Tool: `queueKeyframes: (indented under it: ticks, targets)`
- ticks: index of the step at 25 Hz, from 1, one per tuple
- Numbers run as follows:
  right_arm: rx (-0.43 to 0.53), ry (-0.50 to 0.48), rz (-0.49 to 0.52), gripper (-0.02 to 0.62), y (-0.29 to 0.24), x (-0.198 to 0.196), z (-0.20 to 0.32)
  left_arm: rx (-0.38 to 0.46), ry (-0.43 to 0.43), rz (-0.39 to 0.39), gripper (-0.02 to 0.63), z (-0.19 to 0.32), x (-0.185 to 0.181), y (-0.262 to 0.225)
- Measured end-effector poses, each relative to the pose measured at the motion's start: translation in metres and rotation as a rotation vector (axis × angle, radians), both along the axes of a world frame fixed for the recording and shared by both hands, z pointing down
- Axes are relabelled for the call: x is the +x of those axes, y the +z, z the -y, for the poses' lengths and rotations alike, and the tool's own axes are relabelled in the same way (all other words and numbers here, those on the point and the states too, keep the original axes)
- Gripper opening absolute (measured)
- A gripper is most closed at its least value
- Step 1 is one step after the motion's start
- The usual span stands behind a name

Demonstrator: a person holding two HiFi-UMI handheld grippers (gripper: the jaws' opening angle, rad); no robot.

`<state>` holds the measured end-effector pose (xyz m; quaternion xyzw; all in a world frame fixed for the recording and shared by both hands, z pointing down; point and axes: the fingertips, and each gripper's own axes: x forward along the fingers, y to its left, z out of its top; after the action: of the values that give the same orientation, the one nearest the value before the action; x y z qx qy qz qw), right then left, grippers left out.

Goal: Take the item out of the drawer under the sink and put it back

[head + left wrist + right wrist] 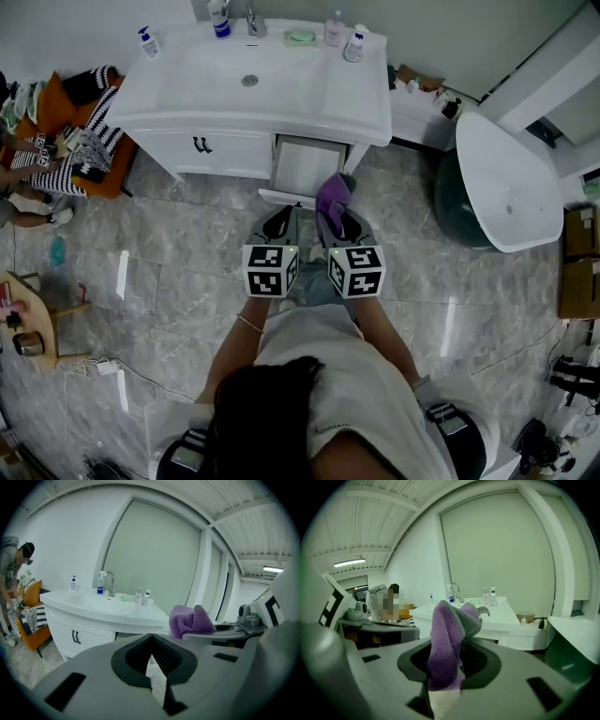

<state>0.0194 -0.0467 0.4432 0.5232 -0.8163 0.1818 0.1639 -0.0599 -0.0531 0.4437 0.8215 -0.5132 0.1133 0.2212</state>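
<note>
In the head view a purple cloth [331, 194] hangs just in front of the pulled-out drawer [305, 161] under the white sink unit [253, 89]. My right gripper [336, 217] is shut on it. In the right gripper view the cloth [447, 634] stands up between the jaws of the right gripper [449, 667] and folds over at the top. My left gripper [278, 223] is level with it on the left, slightly open and holding nothing. The left gripper view shows its jaws [153, 667] a little apart, the cloth [190, 619] off to the right, and the sink unit [103, 606] ahead.
Several bottles [354, 42] and a tap [253, 21] stand on the sink top. A shut cupboard door with black handles [202, 145] is left of the drawer. An orange chair with striped cloths [84, 131] stands far left. A white tub [511, 178] and cardboard boxes [581, 262] are at the right.
</note>
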Motion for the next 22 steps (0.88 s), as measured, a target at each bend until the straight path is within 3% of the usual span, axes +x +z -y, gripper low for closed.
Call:
queueKeyframes:
  ticks: [11,16,22]
  targets:
    - [-0.033,-0.051,0.015,0.138,0.008,0.007,0.051,-0.020,-0.043,0.032,0.003,0.050,0.006,0.003]
    - [-0.029,-0.081,0.001,0.140,0.007,0.010,0.073,-0.012,-0.082,0.026,0.003,0.071,0.005,0.001]
    - [-0.053,-0.099,-0.003,0.138,0.014,0.019,0.093,-0.060,-0.095,0.005,0.003,0.089,0.015,0.011]
